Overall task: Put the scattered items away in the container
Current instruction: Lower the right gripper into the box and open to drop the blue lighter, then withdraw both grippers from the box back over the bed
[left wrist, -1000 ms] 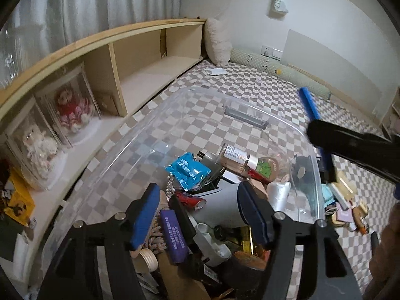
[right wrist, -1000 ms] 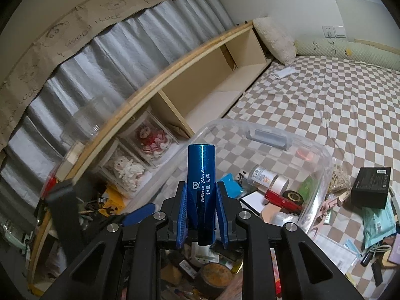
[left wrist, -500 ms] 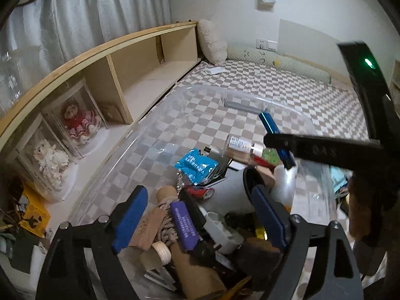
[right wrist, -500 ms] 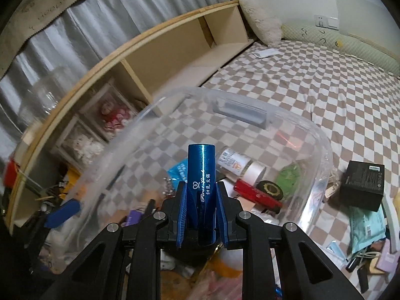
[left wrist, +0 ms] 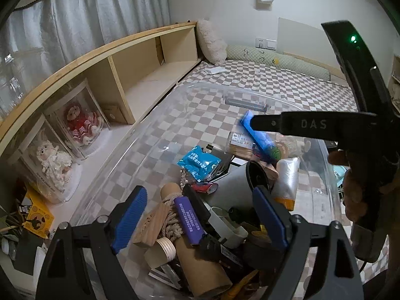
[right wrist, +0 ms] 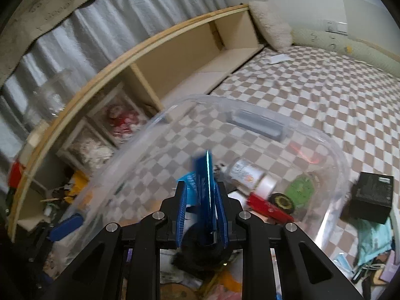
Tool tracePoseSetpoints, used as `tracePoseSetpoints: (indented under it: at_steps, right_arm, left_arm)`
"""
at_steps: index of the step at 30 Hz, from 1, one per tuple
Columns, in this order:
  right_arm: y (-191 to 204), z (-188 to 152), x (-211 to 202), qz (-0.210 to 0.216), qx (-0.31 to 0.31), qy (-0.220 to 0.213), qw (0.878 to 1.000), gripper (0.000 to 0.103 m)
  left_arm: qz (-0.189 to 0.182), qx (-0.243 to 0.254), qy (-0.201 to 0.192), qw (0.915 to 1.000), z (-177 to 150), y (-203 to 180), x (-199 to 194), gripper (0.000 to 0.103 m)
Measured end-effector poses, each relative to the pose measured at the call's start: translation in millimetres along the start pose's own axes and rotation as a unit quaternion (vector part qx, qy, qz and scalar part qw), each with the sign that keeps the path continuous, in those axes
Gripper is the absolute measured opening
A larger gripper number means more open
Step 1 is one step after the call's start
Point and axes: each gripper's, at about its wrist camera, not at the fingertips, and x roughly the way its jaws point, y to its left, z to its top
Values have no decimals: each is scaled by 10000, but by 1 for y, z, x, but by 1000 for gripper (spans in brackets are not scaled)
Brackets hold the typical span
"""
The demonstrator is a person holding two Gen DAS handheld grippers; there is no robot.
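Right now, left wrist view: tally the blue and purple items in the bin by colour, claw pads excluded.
In the clear bin:
Blue: 2 (long blue box, blue foil packet)
Purple: 1 (purple bar)
Total: 3

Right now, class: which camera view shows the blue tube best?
The left wrist view: the blue tube shows side-on, slanting over the items in the clear container. In the right wrist view it is blurred and end-on, between the opening jaws of the right gripper.
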Motion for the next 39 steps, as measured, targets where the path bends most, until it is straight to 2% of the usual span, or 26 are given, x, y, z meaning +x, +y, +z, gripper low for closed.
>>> tracePoseSetpoints:
  at_steps: [1,2,3,9,10,18,31,39]
  right_arm:
    - [3,0,-3,-24,-27,-85,10000,71]
    - [6,0,-9,-23,-64,-234,9997,102]
    - [9,0,-15,5,-102,-413,9991,103]
    - [11,4,-38,89,125,-866,9961,103]
    - [11,4,-41,89,154,-913,9957,103]
    - [10,2,-46,-106,76,-824,9965,103]
    - [-3,-8,-68,-401,78,-980,9943,103]
    - [-23,-15,-86,-762,47,-1095,9910,103]
  left_arm:
    - [-4,-13,-19,10000,0,0,-1,96]
    - [-7,-27,-38,10000,1,0,-2,96]
    - [-11,-40,-57,10000,1,0,-3,96]
    - [-88,-176,-48,9998,1,0,-5,97]
    - [-79,-175,-50,9998,1,0,-5,101]
    - [-146,-196,-79,9997,0,-2,-8,103]
    - [-248,-205,-158,9994,3,-14,-16,103]
    - [-318,66,-284,9991,7,-37,-21,103]
